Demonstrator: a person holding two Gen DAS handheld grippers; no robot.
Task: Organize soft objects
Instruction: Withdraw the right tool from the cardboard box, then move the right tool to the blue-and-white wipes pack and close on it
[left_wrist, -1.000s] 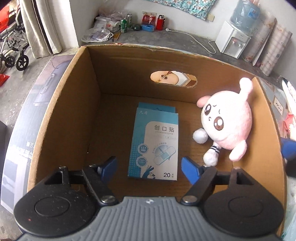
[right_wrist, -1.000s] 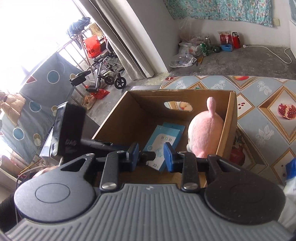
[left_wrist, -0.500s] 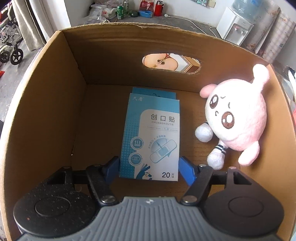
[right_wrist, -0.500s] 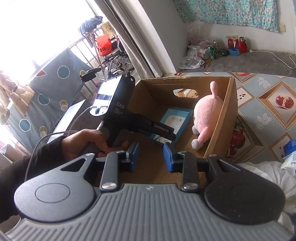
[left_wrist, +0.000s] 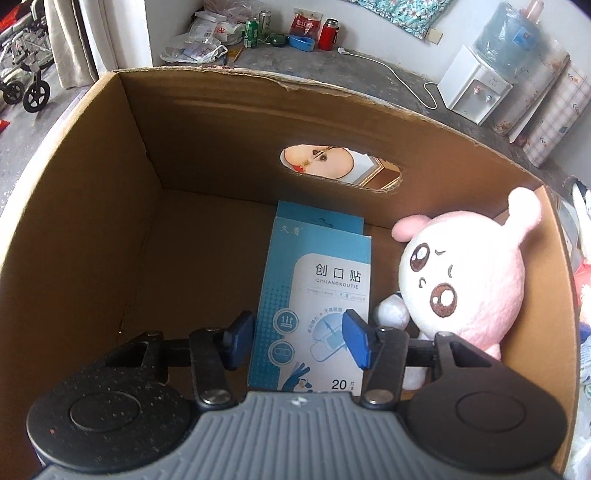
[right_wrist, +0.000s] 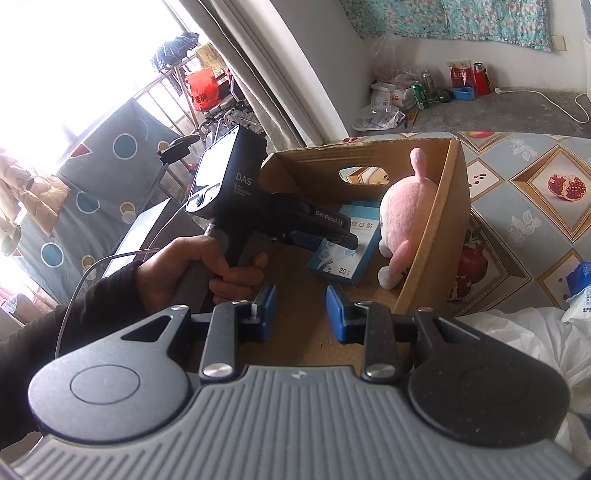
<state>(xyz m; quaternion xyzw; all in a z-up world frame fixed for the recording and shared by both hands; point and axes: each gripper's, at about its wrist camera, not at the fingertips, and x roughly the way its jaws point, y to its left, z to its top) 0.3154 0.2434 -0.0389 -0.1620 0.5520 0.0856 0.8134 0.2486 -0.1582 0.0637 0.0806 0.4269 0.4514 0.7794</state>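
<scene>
A pink plush toy (left_wrist: 469, 288) leans against the right wall of an open cardboard carton (left_wrist: 74, 258). Beside it a blue plaster box (left_wrist: 317, 280) lies flat on the carton floor, on top of a second blue box. My left gripper (left_wrist: 297, 339) points down into the carton just over the near end of the blue box. Its jaws are closing, the left pad beside the box's edge and the right pad over its face, and no press shows. From the right wrist view the plush toy (right_wrist: 402, 206), blue box (right_wrist: 343, 258) and left gripper (right_wrist: 332, 240) show. My right gripper (right_wrist: 299, 314) hangs outside the carton (right_wrist: 432, 236), open and empty.
A person's hand (right_wrist: 192, 266) in a dark sleeve holds the left gripper's handle. The carton stands on a patterned cloth (right_wrist: 535, 184). A white plastic bag (right_wrist: 517, 339) and a blue-white pack (right_wrist: 581, 284) lie at the right. A water dispenser (left_wrist: 476, 92) and cans (left_wrist: 255, 27) stand on the floor beyond.
My left gripper has sunk deeper into the carton toward the blue box and its jaws have narrowed. The right gripper's view has shifted left, and the hand on the left handle has come into it.
</scene>
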